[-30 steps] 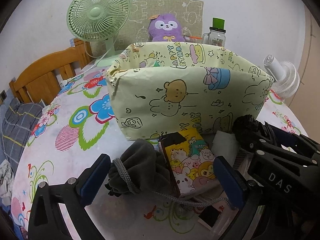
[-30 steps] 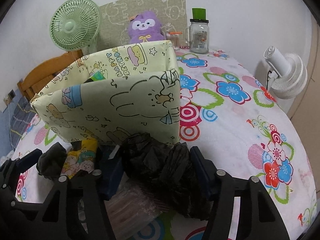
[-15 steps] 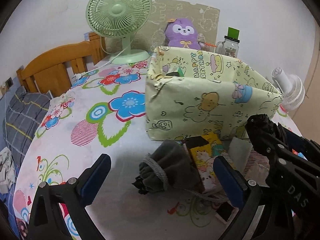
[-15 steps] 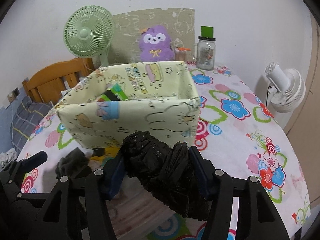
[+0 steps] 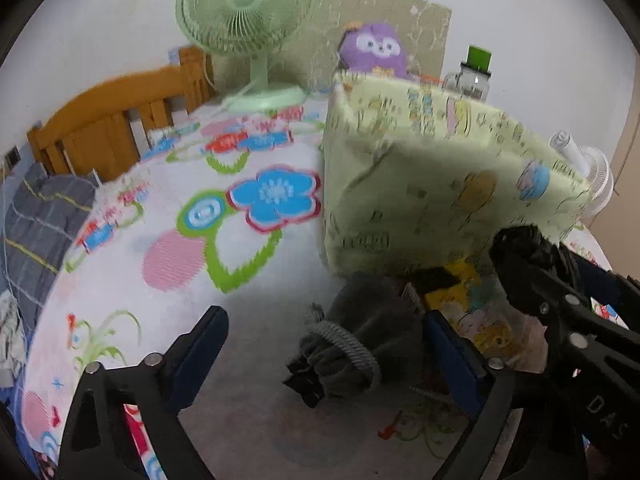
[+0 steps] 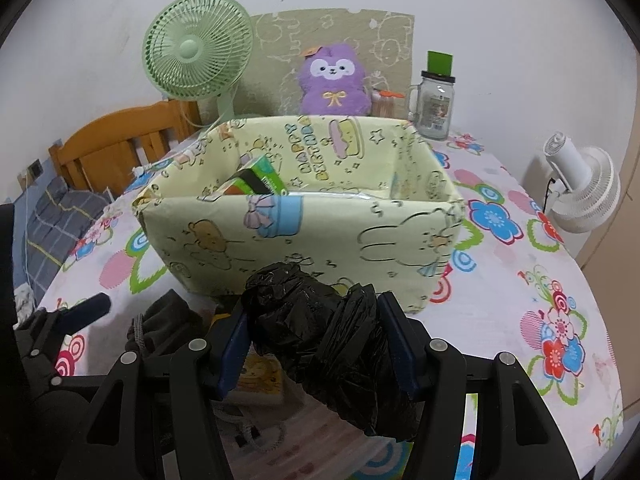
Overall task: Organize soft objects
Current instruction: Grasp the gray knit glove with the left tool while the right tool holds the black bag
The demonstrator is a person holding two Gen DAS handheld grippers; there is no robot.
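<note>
Flower-printed cloth covers the round table (image 6: pixel 520 208), and on it stands the pale-yellow cartoon storage box (image 6: pixel 304 236), open at the top with a green carton already leaning inside. That box lies straight ahead of the right gripper (image 6: pixel 316 344), whose jaws are clamped at a middling width on a crumpled black plastic bag (image 6: pixel 320 336) — the bag bulges above and hangs below the pads, held clear of the table and just short of the box's near wall, so the drop seems to need travel forward and over that rim. Lower and to the left, the left gripper (image 5: pixel 324 352) has its jaws wide, though they have just been closing a little; the grey drawstring pouch (image 5: pixel 360 340) lies on the cloth between them, pressed toward the right-hand pad, its cinched neck pointing at the camera and its body running away toward the box — no squeeze shows yet.
</note>
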